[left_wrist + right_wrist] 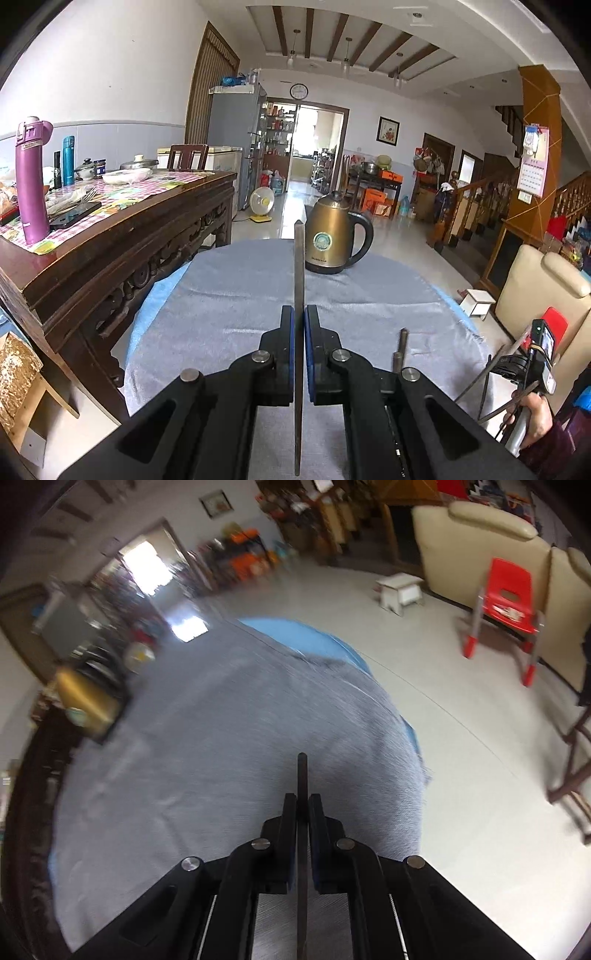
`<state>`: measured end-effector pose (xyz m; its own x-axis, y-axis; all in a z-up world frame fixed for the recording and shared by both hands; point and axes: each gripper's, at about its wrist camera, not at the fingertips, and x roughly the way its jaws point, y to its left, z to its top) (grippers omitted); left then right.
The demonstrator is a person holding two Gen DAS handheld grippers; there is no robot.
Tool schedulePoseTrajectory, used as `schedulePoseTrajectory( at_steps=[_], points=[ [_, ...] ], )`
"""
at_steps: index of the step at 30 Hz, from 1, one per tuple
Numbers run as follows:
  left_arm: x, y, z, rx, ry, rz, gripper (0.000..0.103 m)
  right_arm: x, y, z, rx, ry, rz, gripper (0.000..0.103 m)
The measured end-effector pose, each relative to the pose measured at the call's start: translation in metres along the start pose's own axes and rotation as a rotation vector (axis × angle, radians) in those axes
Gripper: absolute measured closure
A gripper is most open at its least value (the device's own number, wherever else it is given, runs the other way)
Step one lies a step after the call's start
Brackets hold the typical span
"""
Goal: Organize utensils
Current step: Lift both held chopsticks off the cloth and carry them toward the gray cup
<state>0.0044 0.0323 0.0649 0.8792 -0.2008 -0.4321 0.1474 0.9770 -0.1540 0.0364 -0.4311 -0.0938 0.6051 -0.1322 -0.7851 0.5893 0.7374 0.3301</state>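
Grey cloth (240,295) covered the round bench (147,306), whose blue edge showed at the sides. The left gripper (299,321) was closed on a thin flat metal utensil (299,258), seen edge-on between its blue-padded fingers (287,332). The utensil stuck out forward past the fingertips and ran back under the camera; which kind of utensil it was could not be told. A gold kettle (332,236) with a black handle stood upright on the cloth at the far side of the bench. Near the right edge of the cloth lay a short metal rod (400,349), partly hidden behind the gripper.

The right-wrist view was blurred. The right gripper (303,801) was closed on a dark, narrow utensil handle (302,775), its rounded end poking out just past the fingertips above the grey cloth. A red chair (511,598) and a cream sofa (461,535) stood on the floor beyond the bench.
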Motion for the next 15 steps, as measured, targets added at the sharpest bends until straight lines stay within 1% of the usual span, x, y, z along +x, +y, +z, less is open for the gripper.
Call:
schedulePoseTrajectory(
  at_steps=[4,8,10,15],
  points=[
    [-0.012,-0.002,0.005,-0.009,-0.02,-0.02,0.098,-0.039,0.01,-0.008,-0.017,-0.091,0.151,0.096],
    [-0.022,-0.005,0.009,-0.033,-0.031,-0.064,0.098,-0.091,0.018,-0.021,-0.064,-0.234,0.296,0.096],
    [-0.025,-0.006,0.011,-0.037,-0.037,-0.078,0.098,-0.119,0.026,-0.028,-0.094,-0.309,0.346,0.096],
    [-0.033,-0.01,0.013,-0.057,-0.066,-0.109,0.098,-0.183,0.053,-0.037,-0.167,-0.473,0.423,0.096]
  ],
)
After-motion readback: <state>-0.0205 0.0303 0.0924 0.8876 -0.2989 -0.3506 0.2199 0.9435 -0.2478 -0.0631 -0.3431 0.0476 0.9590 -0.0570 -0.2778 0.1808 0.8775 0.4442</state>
